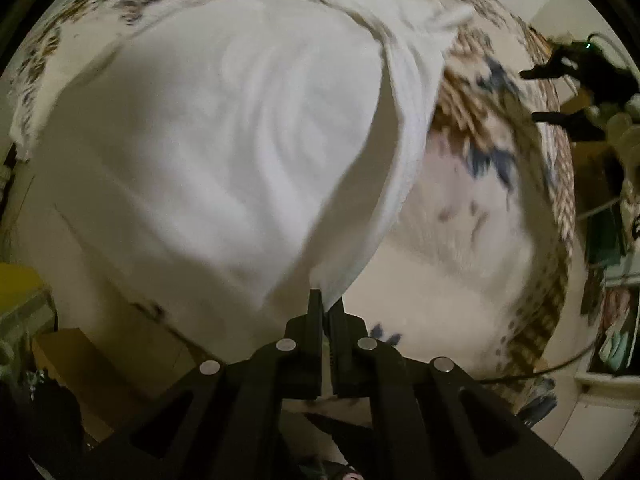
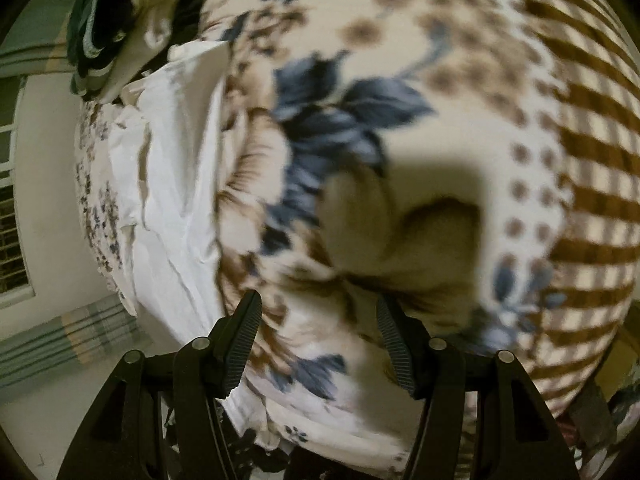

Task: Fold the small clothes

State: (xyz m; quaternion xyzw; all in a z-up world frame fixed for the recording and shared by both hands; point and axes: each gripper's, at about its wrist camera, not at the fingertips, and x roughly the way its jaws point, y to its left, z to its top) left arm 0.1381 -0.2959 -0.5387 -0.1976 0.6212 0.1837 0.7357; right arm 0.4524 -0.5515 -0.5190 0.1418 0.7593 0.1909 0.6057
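Observation:
A white garment [image 1: 208,140] fills most of the left wrist view, lying on a floral bed sheet [image 1: 472,216]. My left gripper [image 1: 326,304] is shut on the garment's near corner, which rises into the fingers. In the right wrist view the same white garment [image 2: 172,168] lies crumpled at the left of the floral sheet [image 2: 400,60]. My right gripper [image 2: 318,320] is open and empty above the sheet, to the right of the garment. It also shows in the left wrist view [image 1: 560,96] at the far right, apart from the cloth.
A pile of dark and green striped clothes [image 2: 104,20] lies at the far end of the bed. The sheet has a brown checked border [image 2: 592,160]. Yellow and cardboard boxes [image 1: 56,344] stand beside the bed on the left. Striped curtains [image 2: 60,344] hang nearby.

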